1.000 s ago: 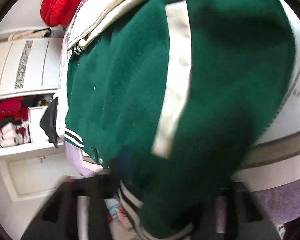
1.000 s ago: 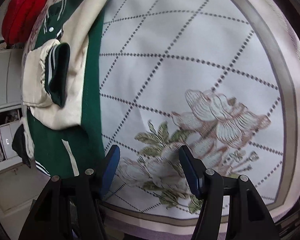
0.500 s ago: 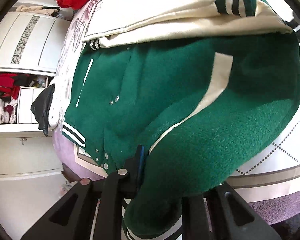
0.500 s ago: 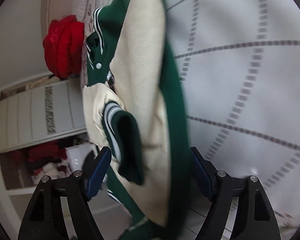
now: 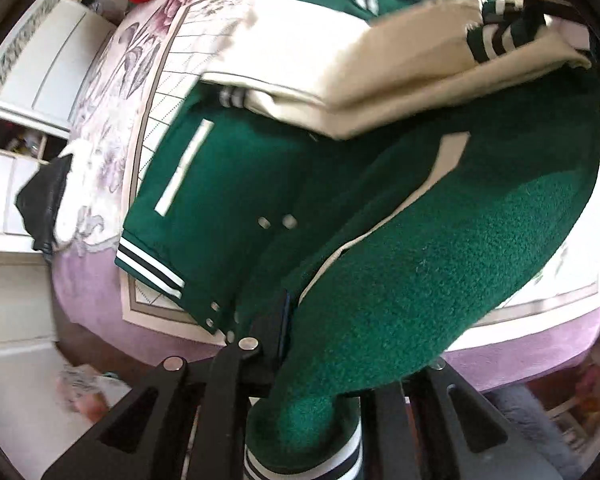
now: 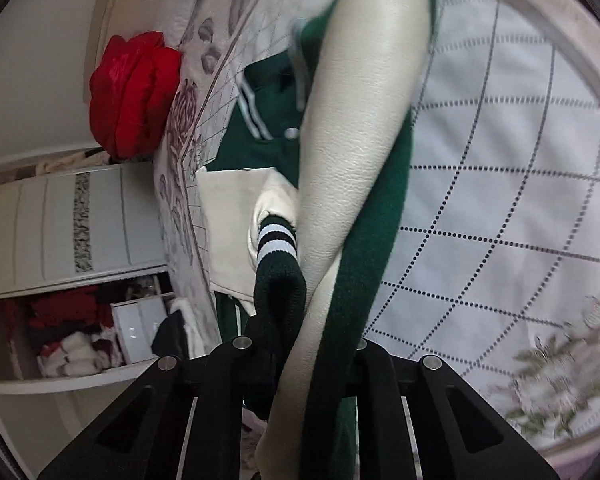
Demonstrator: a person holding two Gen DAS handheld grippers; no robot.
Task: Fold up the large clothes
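Both tools have just been closing and now pinch the green varsity jacket (image 5: 400,280) — the left gripper (image 5: 320,364) on its near hem, the right gripper (image 6: 304,356) on a cream sleeve (image 6: 352,152) — lifting it off the patterned bedspread (image 6: 520,208), near a red garment (image 6: 134,92) at the far left.

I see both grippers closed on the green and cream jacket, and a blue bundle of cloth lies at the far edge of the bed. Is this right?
Not quite: the bundle is red, not blue, as the right wrist view shows. The rest holds: the left gripper and right gripper are both closed on the jacket.
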